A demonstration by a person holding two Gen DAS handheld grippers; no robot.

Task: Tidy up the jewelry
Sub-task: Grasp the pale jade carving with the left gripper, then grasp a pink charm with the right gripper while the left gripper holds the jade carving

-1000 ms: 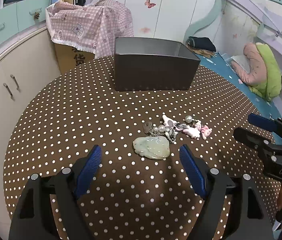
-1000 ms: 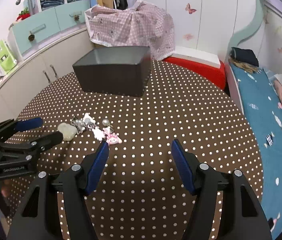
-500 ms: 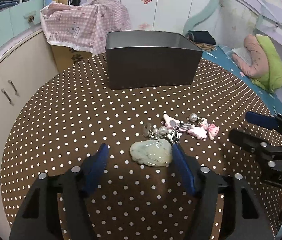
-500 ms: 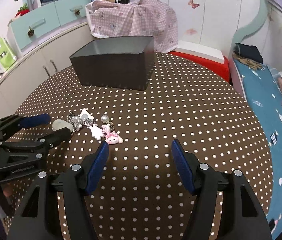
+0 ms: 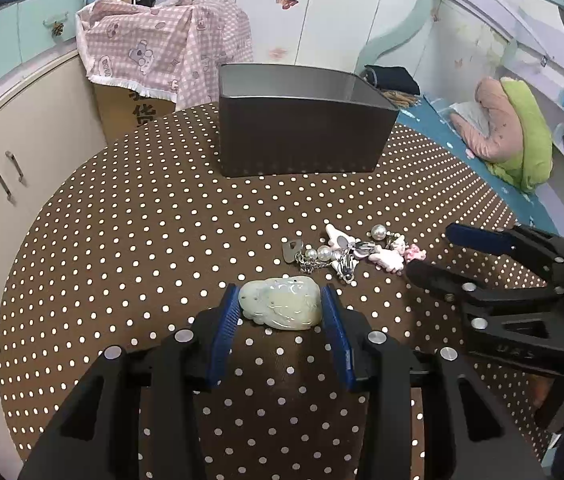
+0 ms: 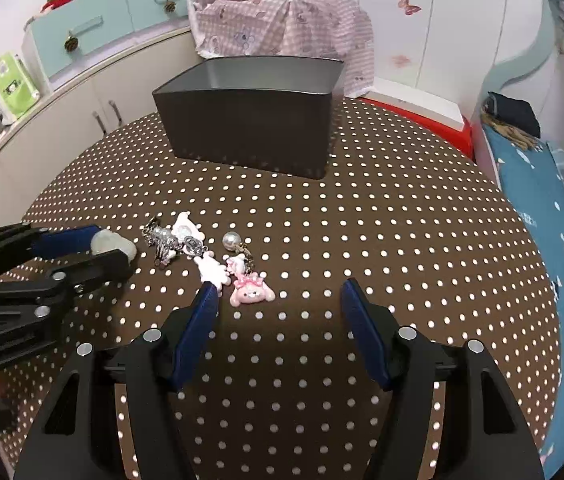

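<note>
A pale green jade pendant (image 5: 282, 307) lies on the polka-dot table between the blue pads of my left gripper (image 5: 282, 312), which is closed against its two sides. It also shows in the right wrist view (image 6: 112, 242). Just beyond lies a tangle of charms: pearls, silver chain and pink and white figures (image 5: 351, 250). My right gripper (image 6: 282, 304) is open and empty, with the pink bunny charm (image 6: 250, 292) near its left pad. A dark open box (image 5: 301, 136) stands at the back of the table.
The round table (image 5: 122, 240) has a brown dotted cloth. A pink checked cloth (image 5: 162, 56) covers a carton behind it. Cabinets (image 5: 10, 152) stand to the left and a bed with blue bedding (image 6: 553, 208) to the right.
My left gripper has moved forward around the jade pendant and its jaws have closed in on it. My right gripper has moved closer to the charms and stays open.
</note>
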